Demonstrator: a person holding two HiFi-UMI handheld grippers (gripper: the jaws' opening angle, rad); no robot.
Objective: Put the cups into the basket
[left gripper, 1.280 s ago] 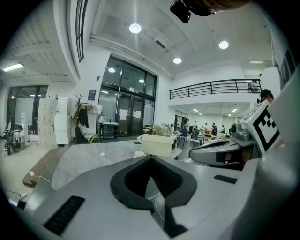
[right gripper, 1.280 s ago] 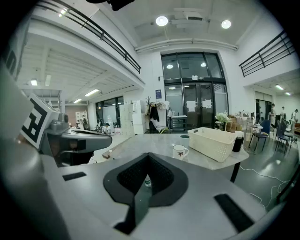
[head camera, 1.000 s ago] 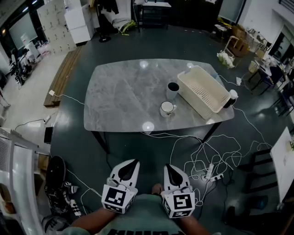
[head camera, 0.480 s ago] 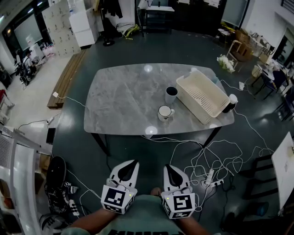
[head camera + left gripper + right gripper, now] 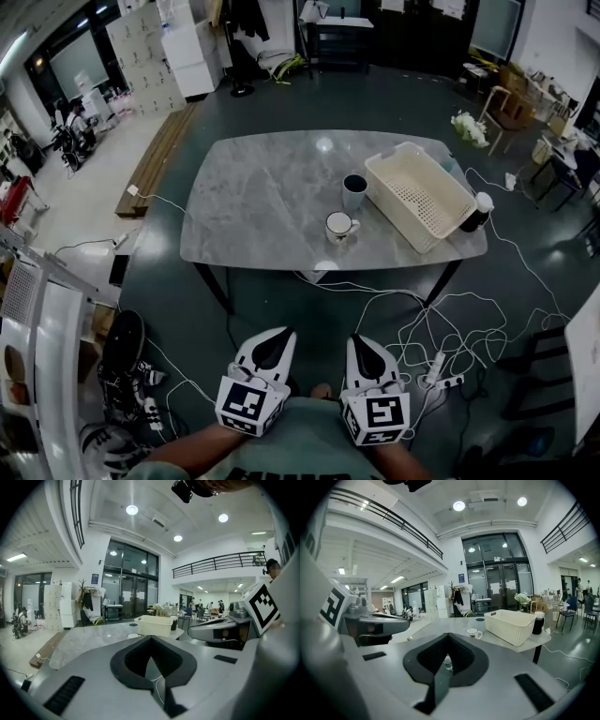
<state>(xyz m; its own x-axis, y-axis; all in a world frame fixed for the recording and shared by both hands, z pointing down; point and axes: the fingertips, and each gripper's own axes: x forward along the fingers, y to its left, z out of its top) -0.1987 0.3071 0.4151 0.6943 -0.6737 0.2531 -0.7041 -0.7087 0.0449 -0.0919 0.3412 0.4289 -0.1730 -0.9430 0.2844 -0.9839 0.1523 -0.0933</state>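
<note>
The left gripper point(image 5: 279, 334) and right gripper point(image 5: 357, 340) hang clenched and empty short of the table point(image 5: 262, 197), whose right end bears a white cup point(image 5: 340, 225), a grey cup point(image 5: 354, 190) and the basket point(image 5: 419, 195).

Your grey marble table point(image 5: 262, 197) holds 4 things, all on its right half: dark cup point(image 5: 354, 190), white cup point(image 5: 340, 225) nearer you, cream basket point(image 5: 419, 195), black bottle point(image 5: 479, 211) at the right edge.

A cream basket point(image 5: 422, 195) with perforated walls sits empty on the right part of the table point(image 5: 262, 197), set at an angle to the table's edges. Two cups stand upright just left of it, outside it. A taller cup point(image 5: 354, 190) with a dark inside is close beside the basket's long wall. A white mug point(image 5: 340, 225) with a handle stands nearer the front edge.
</note>
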